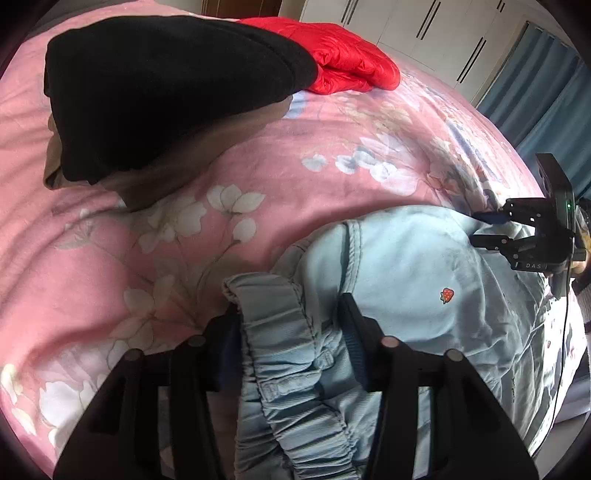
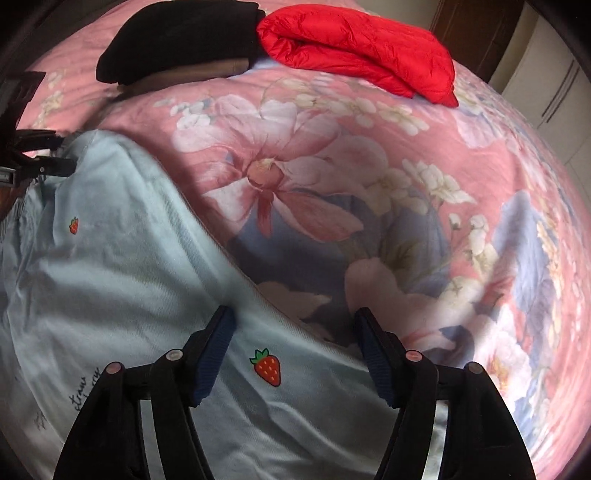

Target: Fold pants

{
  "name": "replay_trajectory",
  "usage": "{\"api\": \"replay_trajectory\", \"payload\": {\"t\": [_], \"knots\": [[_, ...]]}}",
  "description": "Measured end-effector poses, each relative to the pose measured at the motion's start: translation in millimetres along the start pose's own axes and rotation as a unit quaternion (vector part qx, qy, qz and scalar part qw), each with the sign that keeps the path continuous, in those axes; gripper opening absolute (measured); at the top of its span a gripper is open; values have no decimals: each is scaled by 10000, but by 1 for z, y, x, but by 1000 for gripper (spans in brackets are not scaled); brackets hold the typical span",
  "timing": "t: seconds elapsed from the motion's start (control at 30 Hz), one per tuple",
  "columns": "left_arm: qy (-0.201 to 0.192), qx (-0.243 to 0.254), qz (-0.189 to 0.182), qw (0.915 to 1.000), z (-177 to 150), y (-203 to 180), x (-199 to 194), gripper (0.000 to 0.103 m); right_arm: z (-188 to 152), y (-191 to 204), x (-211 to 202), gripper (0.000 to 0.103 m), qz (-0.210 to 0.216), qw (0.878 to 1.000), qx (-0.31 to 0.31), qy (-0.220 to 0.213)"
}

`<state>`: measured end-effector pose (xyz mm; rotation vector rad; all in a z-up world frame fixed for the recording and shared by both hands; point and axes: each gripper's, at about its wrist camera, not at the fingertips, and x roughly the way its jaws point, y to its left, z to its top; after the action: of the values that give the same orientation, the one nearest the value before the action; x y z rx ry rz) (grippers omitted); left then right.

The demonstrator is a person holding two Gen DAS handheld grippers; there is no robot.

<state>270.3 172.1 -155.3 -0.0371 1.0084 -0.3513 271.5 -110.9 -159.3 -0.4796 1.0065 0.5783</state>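
Observation:
Light blue pants (image 1: 402, 280) with small strawberry prints lie on the pink floral bedspread (image 1: 258, 155). My left gripper (image 1: 288, 310) is open, its fingers straddling the gathered elastic waistband (image 1: 273, 332). My right gripper (image 2: 293, 317) is open over the far edge of the pants (image 2: 110, 266), near a strawberry print (image 2: 266, 365). In the left wrist view the right gripper (image 1: 484, 229) shows at the right, open above the pants. In the right wrist view the left gripper (image 2: 59, 151) shows at the left edge, by the pants' far corner.
A folded black garment (image 1: 166, 92) lies on a brown one (image 1: 177, 173) at the back left of the bed. A folded red puffy jacket (image 2: 362, 51) lies beside it. White wardrobe doors (image 1: 436, 33) and blue curtains (image 1: 546, 92) stand beyond the bed.

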Motion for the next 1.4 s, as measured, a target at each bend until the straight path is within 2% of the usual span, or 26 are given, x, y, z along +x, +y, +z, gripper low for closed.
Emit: {"api": "replay_trajectory", "payload": {"t": [0.03, 0.07, 0.1, 0.17, 0.27, 0.37, 0.47, 0.67, 0.73, 0.87, 0.97, 1.03, 1.07, 1.1, 1.13, 1.23, 1.4], "knots": [[-46, 16, 73, 10000, -1, -2, -4, 33, -1, 8, -3, 41, 16, 9999, -108, -31], [-88, -9, 80, 9999, -2, -2, -8, 29, -2, 18, -6, 20, -120, 9996, -259, -62], [-130, -26, 114, 9998, -2, -2, -12, 27, -4, 29, -8, 9, -319, 9986, -414, -39], [-238, 5, 154, 9996, -5, -5, -22, 25, -9, 43, -13, 5, -591, 9967, -551, 49], [-421, 32, 191, 9989, -9, -9, -42, 24, -17, 56, -36, 3, -908, 9940, -605, -57], [-659, 155, 194, 9975, -15, -18, -73, 24, -23, 68, -79, 3, -1218, 9902, -529, -434], [-973, 290, 221, 9946, -29, -28, -104, 24, -28, 78, -121, 3, -1348, 9863, -465, -828], [-1527, 656, 312, 9856, -88, -53, -158, 25, -66, 118, -181, 3, -1565, 9773, -487, -1342], [-1508, 615, 267, 9863, -110, -53, -161, 27, -85, 135, -190, 3, -1576, 9762, -555, -1379], [-1206, 384, 276, 9916, -157, -51, -154, 31, -127, 169, -190, 3, -1405, 9791, -677, -1303], [-763, 208, 464, 9958, -191, -47, -135, 35, -157, 200, -173, 3, -1141, 9851, -689, -1088], [-550, -75, 538, 9970, -207, -39, -125, 37, -174, 220, -155, 3, -1076, 9875, -763, -865], [-511, -308, 500, 9970, -211, -31, -123, 45, -180, 227, -143, 3, -1086, 9882, -803, -718], [-561, -608, 451, 9955, -214, -22, -124, 56, -184, 232, -132, 3, -1077, 9893, -793, -584], [-618, -868, 382, 9936, -218, -15, -127, 59, -189, 237, -125, 3, -1145, 9888, -812, -504], [-771, -1366, 287, 9872, -225, -2, -140, 57, -188, 238, -117, 3, -1292, 9871, -810, -489], [-1128, -1423, 301, 9829, -225, -10, -170, 57, -181, 227, -127, 3, -1171, 9905, -531, -498]]}}
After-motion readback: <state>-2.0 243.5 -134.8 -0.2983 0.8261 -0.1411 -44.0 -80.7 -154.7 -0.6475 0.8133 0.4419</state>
